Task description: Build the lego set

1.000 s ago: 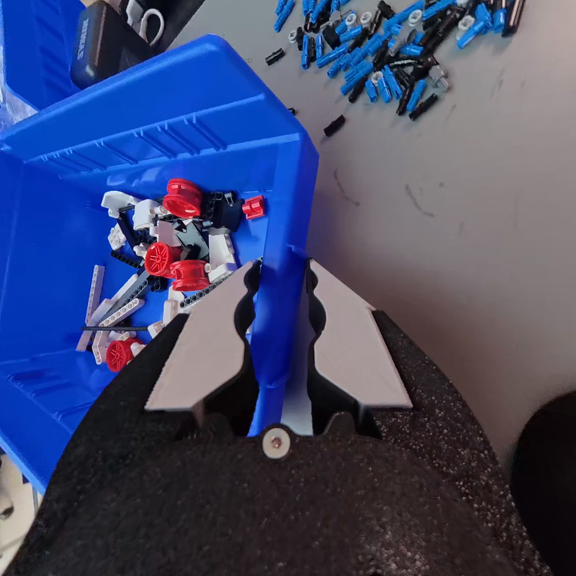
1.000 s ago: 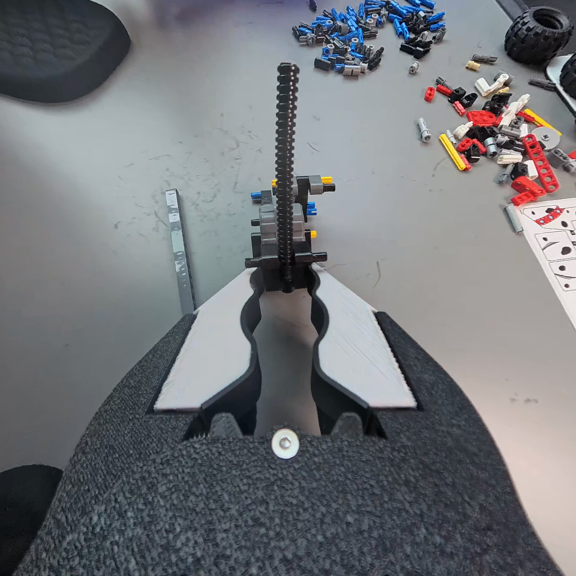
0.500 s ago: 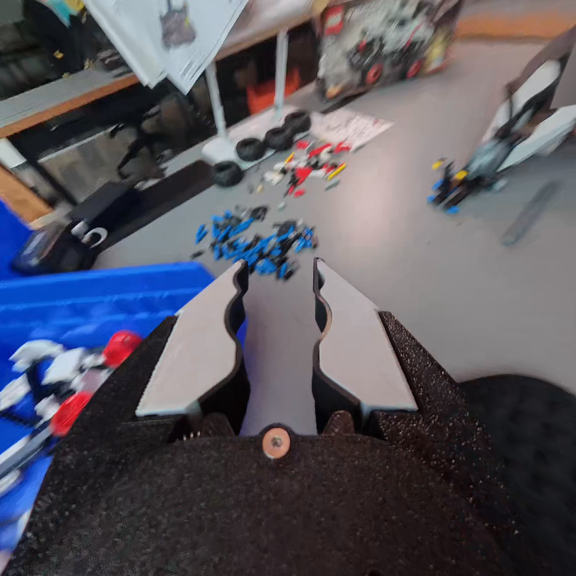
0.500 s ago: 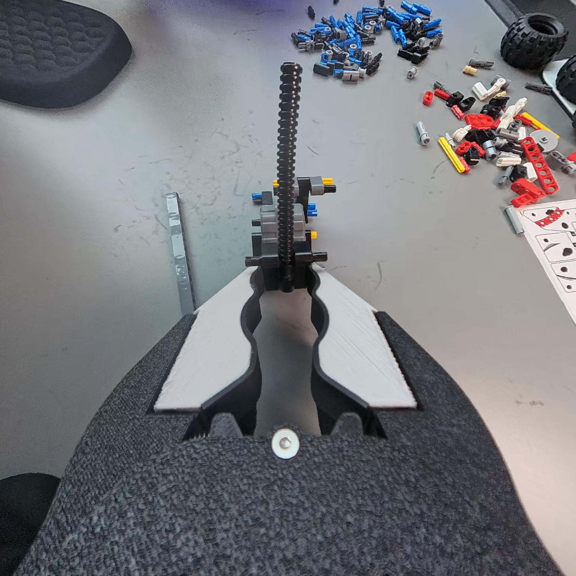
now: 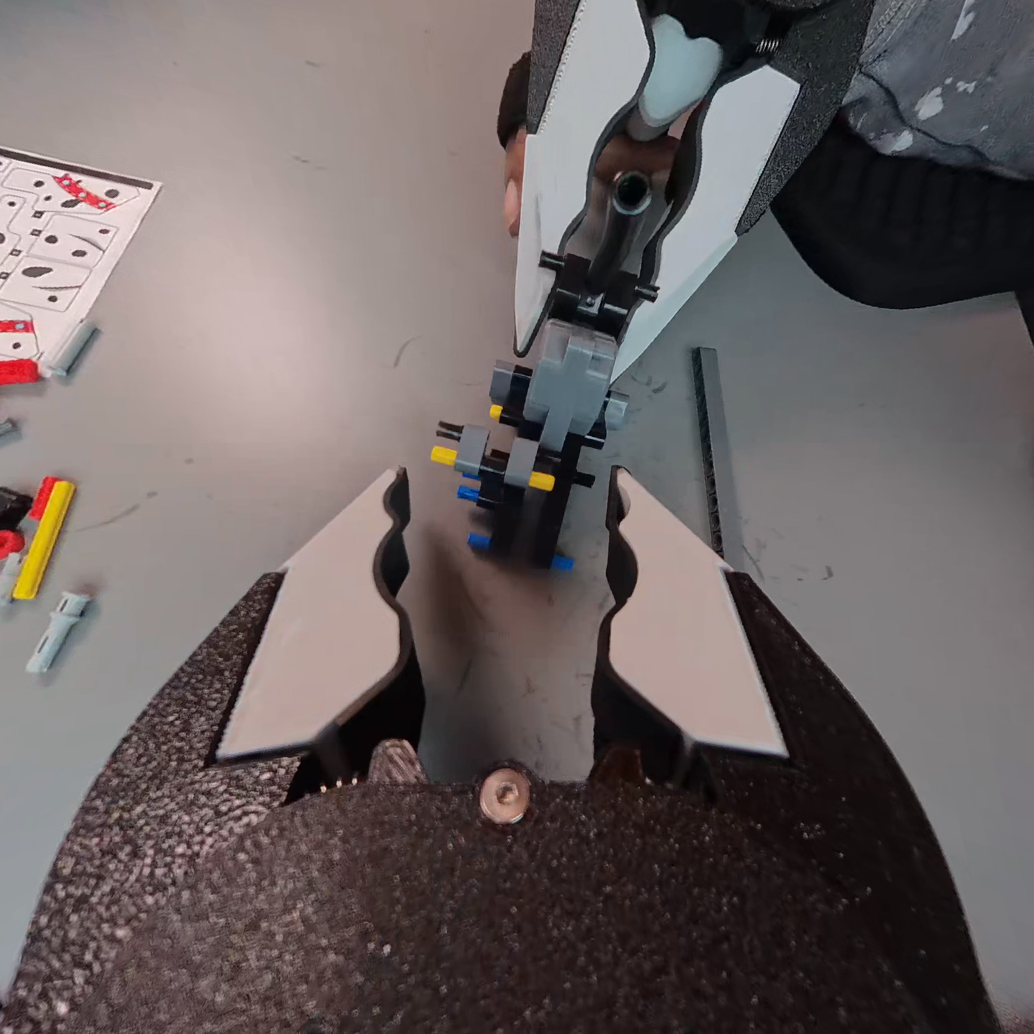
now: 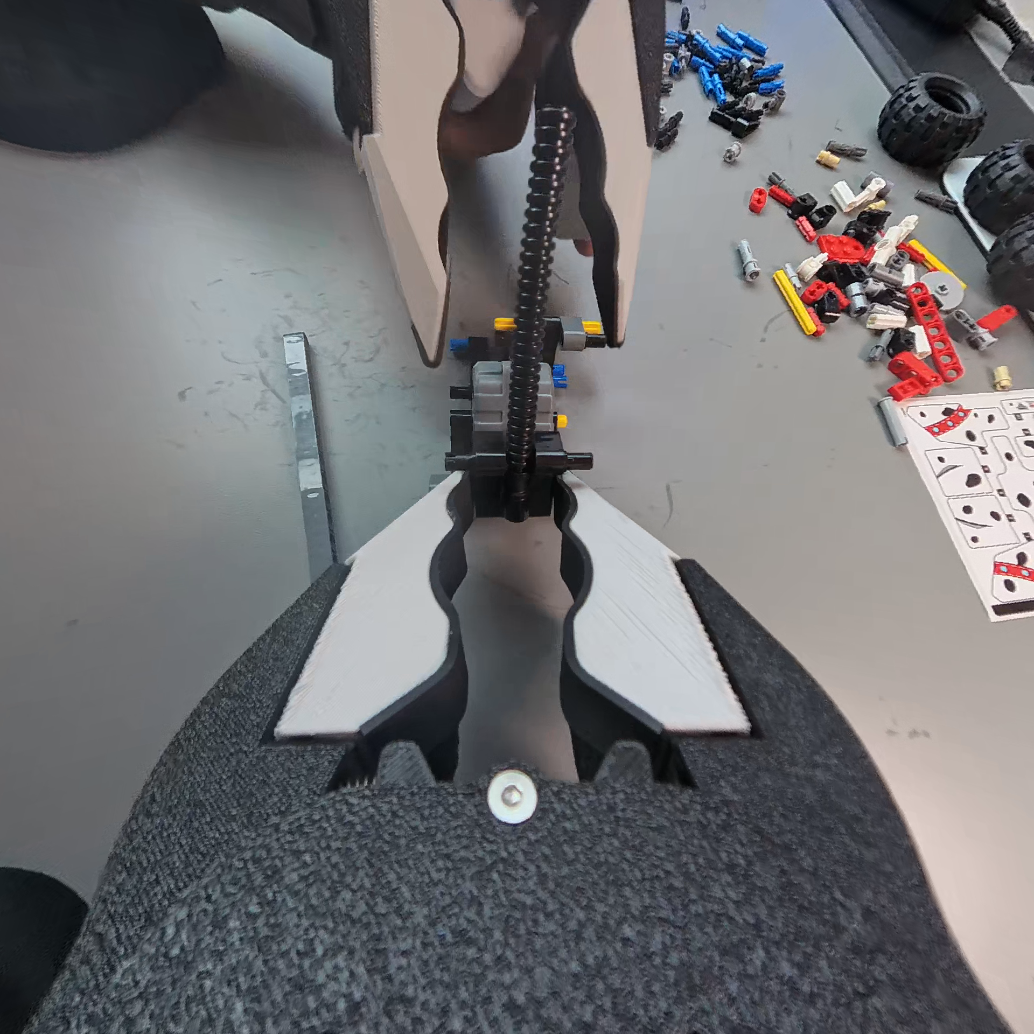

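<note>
Your right gripper (image 6: 512, 481) is clenched on the near, black end of the lego assembly (image 6: 512, 414), which sits on the grey table (image 6: 168, 335) in the middle of the scene. Its long axis runs straight away from you, and the black ribbed hose (image 6: 537, 268) rises from it toward the far side. Your left gripper (image 5: 509, 475) is released, fingers spread either side of the assembly's far end without touching. Loose pieces (image 6: 873, 280) and a sticker sheet (image 6: 973, 498) lie to the right.
</note>
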`<control>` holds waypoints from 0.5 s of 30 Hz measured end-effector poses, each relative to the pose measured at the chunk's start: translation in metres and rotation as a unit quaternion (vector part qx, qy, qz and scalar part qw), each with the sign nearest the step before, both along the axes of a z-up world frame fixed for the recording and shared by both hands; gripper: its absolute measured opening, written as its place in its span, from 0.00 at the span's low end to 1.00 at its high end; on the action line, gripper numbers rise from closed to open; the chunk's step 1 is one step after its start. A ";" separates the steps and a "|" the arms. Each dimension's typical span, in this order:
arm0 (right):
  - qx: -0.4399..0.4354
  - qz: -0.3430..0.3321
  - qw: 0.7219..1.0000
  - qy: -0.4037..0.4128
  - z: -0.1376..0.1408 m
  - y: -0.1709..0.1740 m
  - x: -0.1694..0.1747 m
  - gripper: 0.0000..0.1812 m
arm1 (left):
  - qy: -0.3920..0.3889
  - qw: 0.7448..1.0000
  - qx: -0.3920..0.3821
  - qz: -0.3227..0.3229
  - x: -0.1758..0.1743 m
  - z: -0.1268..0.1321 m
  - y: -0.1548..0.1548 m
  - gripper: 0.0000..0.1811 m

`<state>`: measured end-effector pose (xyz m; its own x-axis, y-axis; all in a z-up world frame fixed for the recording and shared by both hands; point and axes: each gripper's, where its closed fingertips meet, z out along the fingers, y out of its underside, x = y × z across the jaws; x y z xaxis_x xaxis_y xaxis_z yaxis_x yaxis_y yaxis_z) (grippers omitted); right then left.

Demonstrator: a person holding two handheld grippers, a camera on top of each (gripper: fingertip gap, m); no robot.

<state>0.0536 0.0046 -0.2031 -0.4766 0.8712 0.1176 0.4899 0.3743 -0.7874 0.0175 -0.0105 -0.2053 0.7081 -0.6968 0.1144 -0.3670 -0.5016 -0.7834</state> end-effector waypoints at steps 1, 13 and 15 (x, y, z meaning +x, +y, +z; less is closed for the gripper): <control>0.006 0.003 1.000 0.003 0.000 0.000 0.000 0.16 | 0.003 1.000 0.001 -0.007 0.004 0.000 0.002 0.36; 0.043 -0.040 0.998 0.023 0.000 0.025 -0.003 0.19 | 0.041 0.999 -0.017 0.010 0.012 -0.014 -0.035 0.29; 0.046 -0.040 0.998 0.025 0.000 0.025 -0.004 0.19 | 0.042 0.999 -0.018 0.013 0.010 -0.015 -0.034 0.28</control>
